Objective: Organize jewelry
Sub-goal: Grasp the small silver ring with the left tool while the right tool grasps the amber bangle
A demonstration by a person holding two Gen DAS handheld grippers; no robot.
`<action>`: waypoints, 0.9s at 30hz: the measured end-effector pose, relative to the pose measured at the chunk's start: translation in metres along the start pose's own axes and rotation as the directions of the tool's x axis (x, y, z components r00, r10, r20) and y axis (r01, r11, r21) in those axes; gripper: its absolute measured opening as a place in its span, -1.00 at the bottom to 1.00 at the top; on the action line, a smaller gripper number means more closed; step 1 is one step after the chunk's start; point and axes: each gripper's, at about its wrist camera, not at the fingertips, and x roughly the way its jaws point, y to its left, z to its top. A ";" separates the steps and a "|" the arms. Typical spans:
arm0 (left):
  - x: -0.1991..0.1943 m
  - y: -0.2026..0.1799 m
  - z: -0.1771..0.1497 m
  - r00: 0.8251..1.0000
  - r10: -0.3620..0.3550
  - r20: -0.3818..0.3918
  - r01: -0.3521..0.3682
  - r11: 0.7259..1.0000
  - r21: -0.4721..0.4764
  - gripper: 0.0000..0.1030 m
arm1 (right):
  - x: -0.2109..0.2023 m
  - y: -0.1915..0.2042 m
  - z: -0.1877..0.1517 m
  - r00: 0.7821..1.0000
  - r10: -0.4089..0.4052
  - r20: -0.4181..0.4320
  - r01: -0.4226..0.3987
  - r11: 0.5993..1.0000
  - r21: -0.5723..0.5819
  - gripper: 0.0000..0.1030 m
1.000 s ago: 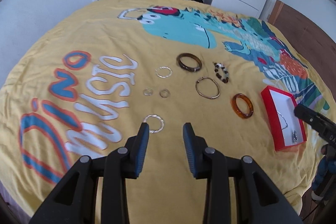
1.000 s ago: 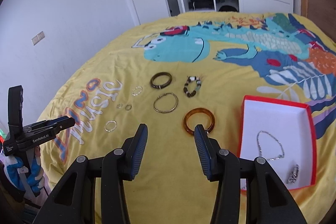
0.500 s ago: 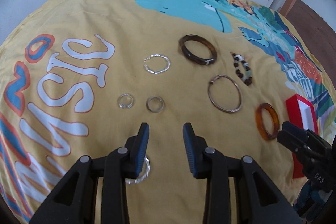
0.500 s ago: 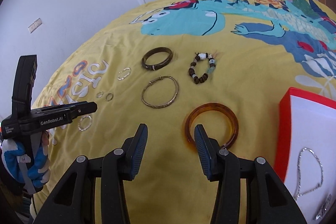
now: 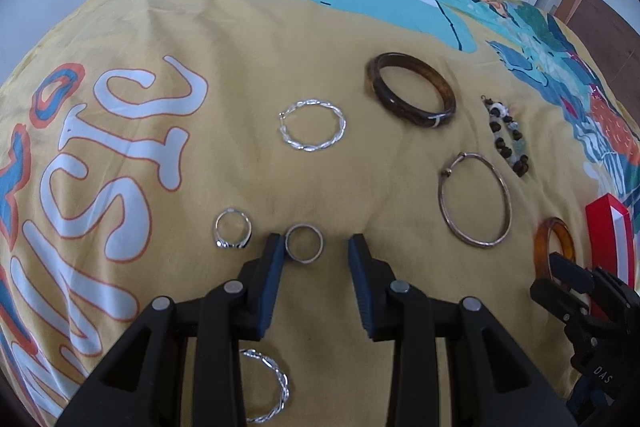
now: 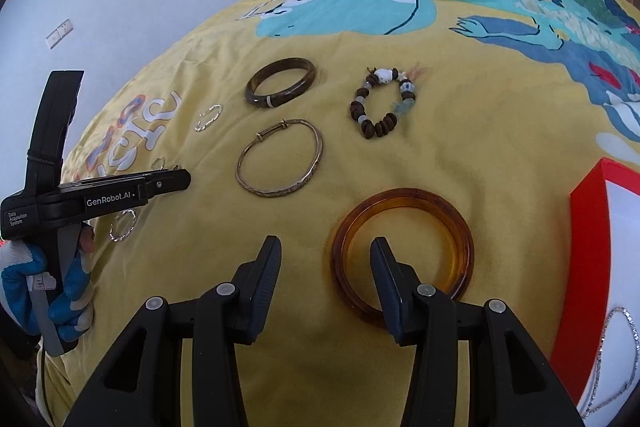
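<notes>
Jewelry lies on a yellow bedspread. My left gripper (image 5: 316, 247) is open, low over the cloth, with a plain silver ring (image 5: 304, 243) just inside its left finger. A second ring (image 5: 233, 228) lies to its left. A twisted silver hoop (image 5: 313, 125) lies farther off, and another hoop (image 5: 266, 385) lies under the gripper body. My right gripper (image 6: 325, 251) is open; its right finger sits inside an amber bangle (image 6: 402, 253). The red jewelry box (image 6: 608, 267) with a silver chain (image 6: 616, 355) is at the right.
A dark brown bangle (image 5: 412, 89), a thin metal bangle (image 5: 475, 199) and a bead bracelet (image 5: 508, 135) lie in the middle of the bed. A wardrobe and white doors stand beyond the bed. The left gripper also shows in the right wrist view (image 6: 176, 179).
Both grippers have moved forward and down toward the bed. The left one has passed the near hoop and reached the plain ring. The right one has reached the amber bangle.
</notes>
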 end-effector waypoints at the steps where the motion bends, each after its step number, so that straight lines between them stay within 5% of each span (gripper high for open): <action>1: 0.001 0.000 0.001 1.000 0.000 0.001 0.000 1.000 -0.003 -0.38 | 0.003 -0.001 0.000 1.000 0.005 -0.007 -0.004 1.000 0.005 -0.11; 7: 0.003 -0.005 0.001 1.000 0.020 0.016 -0.020 1.000 0.014 -0.45 | 0.013 -0.008 -0.001 0.999 0.037 -0.018 -0.036 0.998 0.054 -0.19; 12: 0.001 -0.012 0.000 0.999 0.015 0.029 -0.016 0.999 0.037 -0.67 | 0.014 -0.016 -0.001 0.998 0.059 -0.024 -0.056 0.994 0.092 -0.75; 27: -0.049 -0.025 -0.011 0.998 -0.009 0.070 0.005 0.998 0.062 -0.67 | -0.039 0.006 -0.001 0.987 0.138 0.077 -0.146 0.984 0.107 -0.83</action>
